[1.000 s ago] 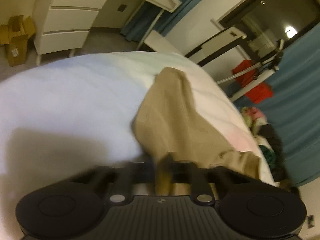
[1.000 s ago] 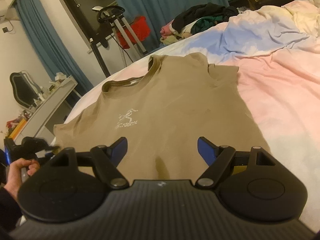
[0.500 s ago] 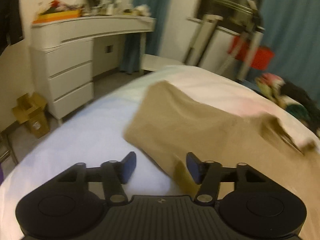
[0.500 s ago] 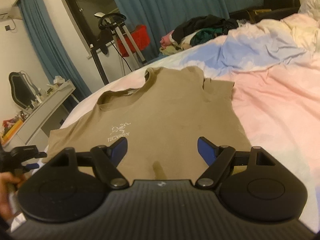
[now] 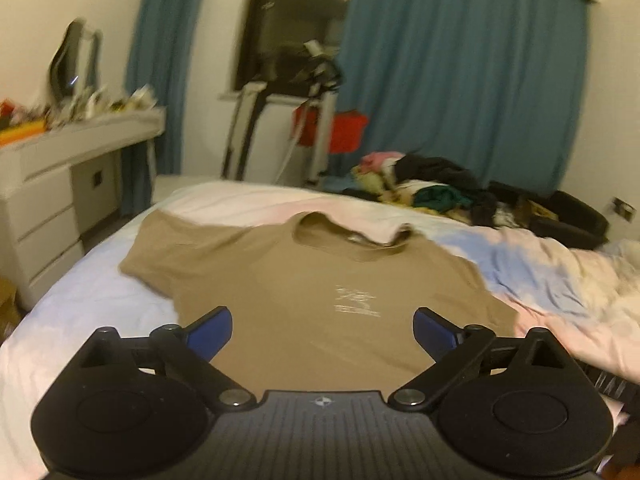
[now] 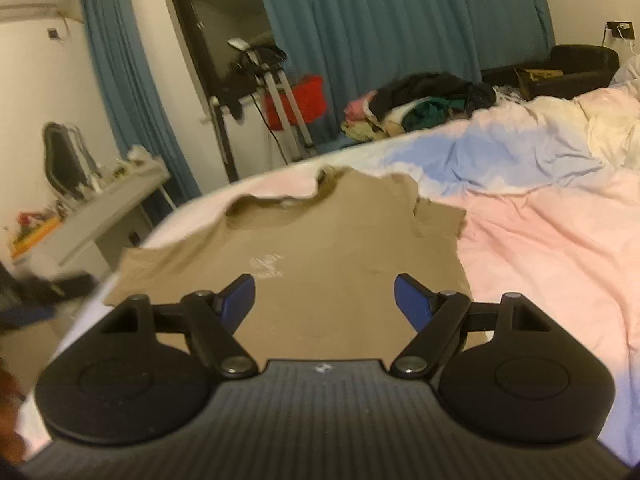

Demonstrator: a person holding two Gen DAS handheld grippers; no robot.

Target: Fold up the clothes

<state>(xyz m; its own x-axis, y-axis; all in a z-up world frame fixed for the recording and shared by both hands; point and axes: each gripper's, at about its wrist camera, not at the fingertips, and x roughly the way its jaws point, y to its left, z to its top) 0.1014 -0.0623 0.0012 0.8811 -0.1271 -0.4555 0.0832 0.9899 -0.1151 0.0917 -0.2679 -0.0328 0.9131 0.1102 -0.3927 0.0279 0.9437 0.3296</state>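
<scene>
Shirt (image 5: 312, 280) lies flat on bed (image 5: 80, 312), collar pointing away from both empty, spread grippers (image 5: 322, 330) (image 6: 324, 294).

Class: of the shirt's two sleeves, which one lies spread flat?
The left-hand sleeve of the tan T-shirt lies flat; the right-hand sleeve is tucked inward.
</scene>
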